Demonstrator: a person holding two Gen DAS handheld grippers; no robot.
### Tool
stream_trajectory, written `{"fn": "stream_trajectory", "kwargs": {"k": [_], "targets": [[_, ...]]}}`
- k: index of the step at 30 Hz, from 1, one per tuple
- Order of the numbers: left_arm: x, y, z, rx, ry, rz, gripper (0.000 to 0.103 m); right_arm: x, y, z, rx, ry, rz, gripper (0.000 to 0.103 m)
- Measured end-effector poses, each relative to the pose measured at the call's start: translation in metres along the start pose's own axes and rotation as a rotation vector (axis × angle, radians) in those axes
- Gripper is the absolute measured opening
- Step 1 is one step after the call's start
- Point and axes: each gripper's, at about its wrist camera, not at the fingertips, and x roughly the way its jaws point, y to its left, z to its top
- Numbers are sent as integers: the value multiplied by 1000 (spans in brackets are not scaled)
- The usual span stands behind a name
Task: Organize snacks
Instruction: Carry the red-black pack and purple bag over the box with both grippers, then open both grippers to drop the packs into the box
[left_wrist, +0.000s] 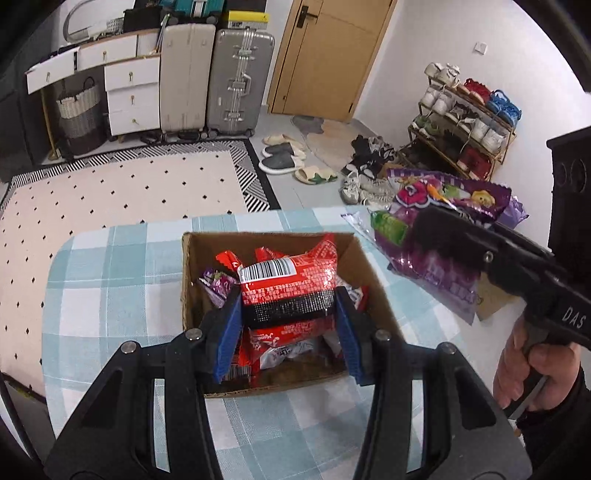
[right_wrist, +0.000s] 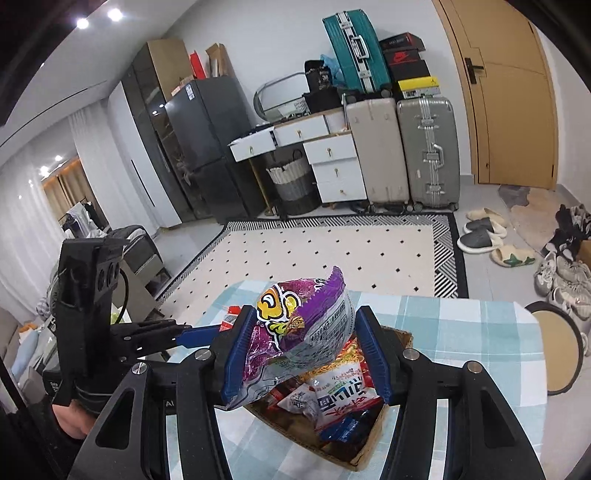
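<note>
A brown cardboard box (left_wrist: 192, 280) stands on the blue checked tablecloth (left_wrist: 110, 288) and holds several snack packets. My left gripper (left_wrist: 288, 314) is shut on a red snack bag (left_wrist: 288, 280) with a barcode, held over the box. My right gripper (right_wrist: 306, 350) is shut on a purple snack bag (right_wrist: 306, 325), held above a second box (right_wrist: 369, 454) of packets. In the left wrist view the right gripper (left_wrist: 436, 221) and its purple bag (left_wrist: 436, 266) hover to the right of the box. The left gripper (right_wrist: 207, 334) shows at the left of the right wrist view.
The table's far edge (left_wrist: 221, 218) drops to a dotted rug (left_wrist: 129, 184). Slippers (left_wrist: 280, 158) and a shoe rack (left_wrist: 465, 125) stand beyond. Suitcases (right_wrist: 428, 151), white drawers (right_wrist: 332, 166) and a round stool (right_wrist: 554, 350) are nearby.
</note>
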Motion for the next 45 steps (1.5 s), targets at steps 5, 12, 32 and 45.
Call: {"fn": "stream_trajectory", "kwargs": {"k": [5,12,32,45], "targets": [[21,17,-7,-26,19,3,45,31,-10,-8,3,47,-25,56],[41,26,-11,-27,42,-7,45,65,-17,-13,-13,110,-37,56],[51,32,-16,-26,70,29,67,83,-26,-28,-23,117,-46,71],[-7,27,-34,-48,1,45,77,4,-21,-35,-11,2,-44,77]]}}
